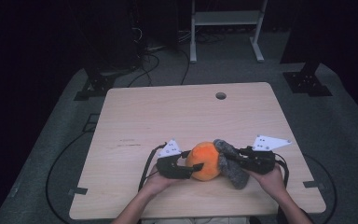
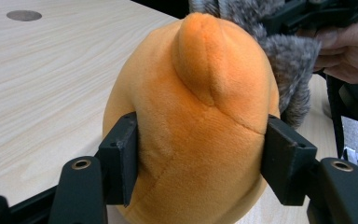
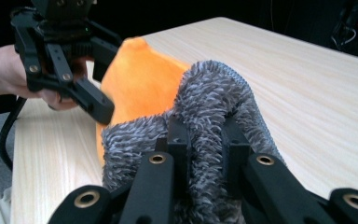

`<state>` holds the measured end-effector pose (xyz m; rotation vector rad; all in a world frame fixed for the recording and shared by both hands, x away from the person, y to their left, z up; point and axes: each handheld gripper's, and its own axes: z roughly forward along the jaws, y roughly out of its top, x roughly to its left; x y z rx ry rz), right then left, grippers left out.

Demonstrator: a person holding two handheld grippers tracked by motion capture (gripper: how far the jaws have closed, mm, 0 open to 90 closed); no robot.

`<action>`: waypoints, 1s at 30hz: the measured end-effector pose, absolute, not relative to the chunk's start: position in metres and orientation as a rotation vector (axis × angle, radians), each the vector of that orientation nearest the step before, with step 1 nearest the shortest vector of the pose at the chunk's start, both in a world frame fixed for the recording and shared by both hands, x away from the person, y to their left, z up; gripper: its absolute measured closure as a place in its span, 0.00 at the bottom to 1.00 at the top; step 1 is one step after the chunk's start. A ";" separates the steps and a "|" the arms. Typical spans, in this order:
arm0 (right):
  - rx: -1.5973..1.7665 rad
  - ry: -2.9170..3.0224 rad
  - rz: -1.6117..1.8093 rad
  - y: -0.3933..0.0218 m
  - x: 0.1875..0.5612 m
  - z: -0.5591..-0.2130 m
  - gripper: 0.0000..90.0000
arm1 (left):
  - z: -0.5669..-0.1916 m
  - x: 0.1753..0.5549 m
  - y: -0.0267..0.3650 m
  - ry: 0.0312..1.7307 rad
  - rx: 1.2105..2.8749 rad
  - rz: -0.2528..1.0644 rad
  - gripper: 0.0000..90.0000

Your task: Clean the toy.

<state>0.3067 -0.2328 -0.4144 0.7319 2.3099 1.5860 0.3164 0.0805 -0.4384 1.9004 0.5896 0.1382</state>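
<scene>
At 6 o'clock on tabletop (image 1: 135,116): orange plush toy (image 1: 204,161), soft, light, squashy. Left gripper (image 2: 200,158) fingers squeeze its body; right gripper (image 3: 205,154) fingers pinch grey furry part (image 3: 214,93). Hold fabric firmly.

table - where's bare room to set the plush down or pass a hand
Bare: the table from the round hole at the far edge down to the grippers, plus both near corners. Crowded: the near centre, where the left gripper clamps the orange plush and the right gripper pinches its grey fur.

A lab-like recording space: bare wooden table (image 1: 186,112) on grey carpet (image 1: 335,130), black stands (image 1: 307,79), trailing cables (image 1: 144,65)
</scene>
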 end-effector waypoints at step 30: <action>0.615 2.336 1.568 -0.210 0.311 -0.394 0.86 | -0.437 0.305 0.072 0.517 1.953 0.241 0.39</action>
